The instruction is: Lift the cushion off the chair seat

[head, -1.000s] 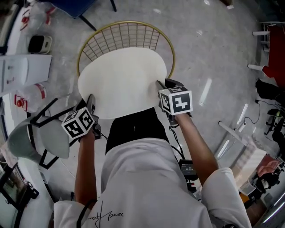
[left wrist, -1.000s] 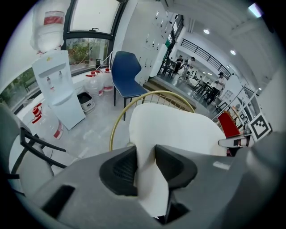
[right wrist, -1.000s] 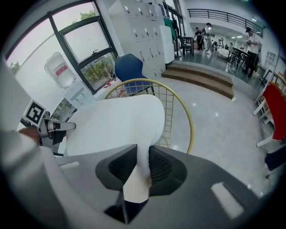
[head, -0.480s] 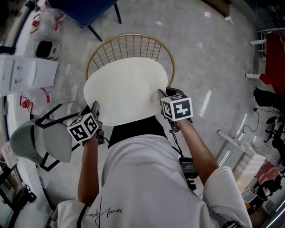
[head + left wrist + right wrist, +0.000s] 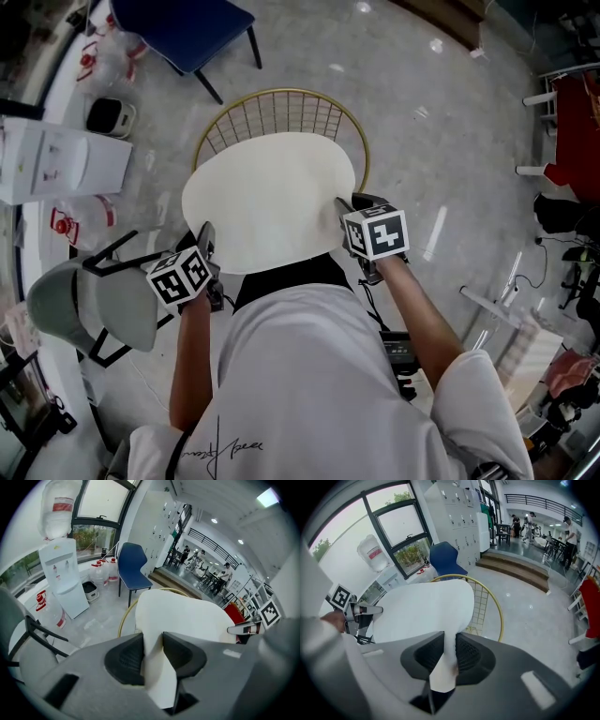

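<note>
A cream oval cushion (image 5: 267, 202) hangs over the gold wire chair (image 5: 281, 105), held by its near edge from both sides. My left gripper (image 5: 203, 242) is shut on the cushion's left near edge; in the left gripper view the cream edge (image 5: 154, 667) is pinched between the dark pads. My right gripper (image 5: 343, 210) is shut on the right edge, and the right gripper view shows the cushion (image 5: 422, 611) squeezed thin between its pads (image 5: 466, 653). The chair's gold rim (image 5: 499, 611) shows beyond and below the cushion. The seat under the cushion is hidden.
A grey chair (image 5: 84, 305) stands close at the left. A blue chair (image 5: 187, 23) is behind the gold one. A white water dispenser (image 5: 56, 159) and water bottles (image 5: 70, 225) line the left wall. Red furniture (image 5: 574, 122) and cables sit at the right.
Both grippers have risen with the cushion still pinched in them. The cushion's near edge has come up off the chair, and more of the chair's wire back shows behind it.
</note>
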